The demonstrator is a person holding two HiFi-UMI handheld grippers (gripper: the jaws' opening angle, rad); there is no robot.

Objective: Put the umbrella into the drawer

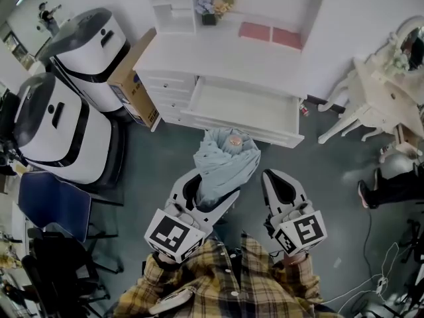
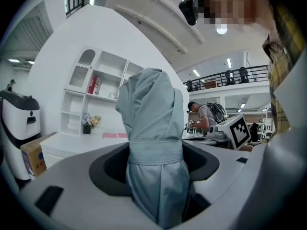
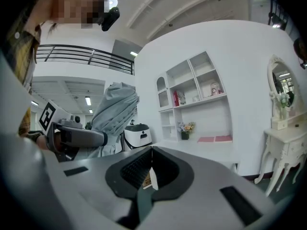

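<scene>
**A:** Head view first. What's closest?

**B:** The yellow-and-brown plaid shirt (image 1: 218,277) at the bottom edge. Just beyond it are the two grey grippers with their black-and-white marker cubes, both pointing towards the wide white wooden drawer (image 1: 245,106).

**A:** And the drawer?

**B:** It's pulled out, with its bare white bottom showing. The folded pale grey-blue fabric umbrella (image 1: 225,161) is not in it. It sits just short of the drawer front, clamped in the left gripper (image 1: 211,189). The right gripper (image 1: 275,176) is beside the umbrella, equally short of the drawer.

**A:** Left gripper view?

**B:** The left gripper (image 2: 156,166) has its jaws set wide and pressing on both sides of the umbrella (image 2: 151,114), just below its strap. The bundle rises upright from the jaws. Behind it is the white shelf unit (image 2: 96,99), with red books (image 2: 92,85) in one compartment and a small dark flower pot (image 2: 87,124) on the surface above the drawer.

**A:** Right gripper view?

**B:** The right gripper (image 3: 151,169) has its jaws pressed together tip to tip and is held about level. The umbrella (image 3: 115,111) and the left gripper (image 3: 79,138) are off to its side. The flower pot (image 3: 184,131) is ahead.
</scene>
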